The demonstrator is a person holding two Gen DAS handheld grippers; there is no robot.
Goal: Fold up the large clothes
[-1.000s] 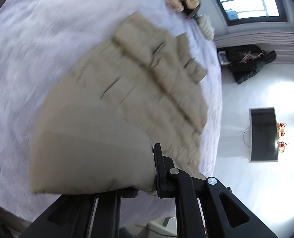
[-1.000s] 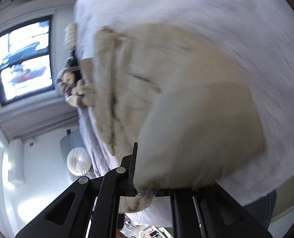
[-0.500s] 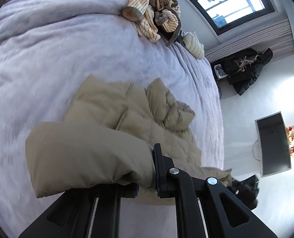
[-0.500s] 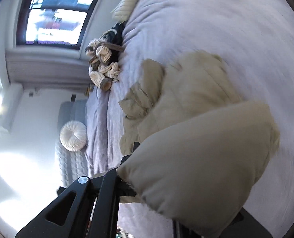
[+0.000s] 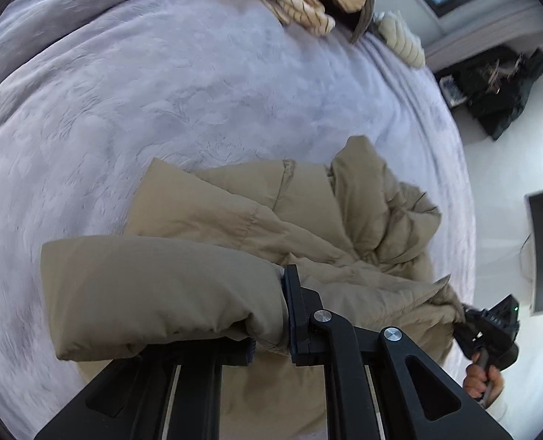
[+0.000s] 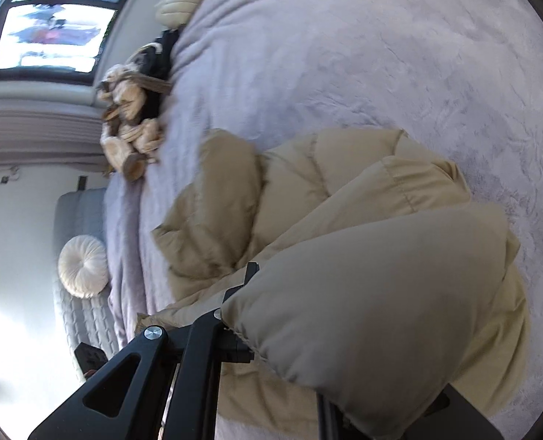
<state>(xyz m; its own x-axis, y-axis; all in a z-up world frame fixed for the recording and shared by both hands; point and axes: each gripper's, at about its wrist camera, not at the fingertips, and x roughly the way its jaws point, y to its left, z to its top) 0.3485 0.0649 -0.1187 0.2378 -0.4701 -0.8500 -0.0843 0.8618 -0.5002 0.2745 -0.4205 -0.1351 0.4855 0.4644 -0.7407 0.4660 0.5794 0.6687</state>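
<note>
the puffy beige quilted jacket (image 5: 308,220) is pinched by the left gripper (image 5: 267,333) and the right gripper (image 6: 271,333); the fold is judged half done.

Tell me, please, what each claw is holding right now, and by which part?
Both claws grip the tan puffer jacket by its padded edge: left claw at one corner, right claw at another.

The jacket (image 5: 256,227) is matt tan quilted cloth, puffy with stitched seams. The bedspread (image 5: 154,84) is soft lilac plush with a brushed, faintly patterned nap. Both grippers, left (image 5: 271,324) and right (image 6: 234,330), are matt black plastic with shiny metal screws.
</note>
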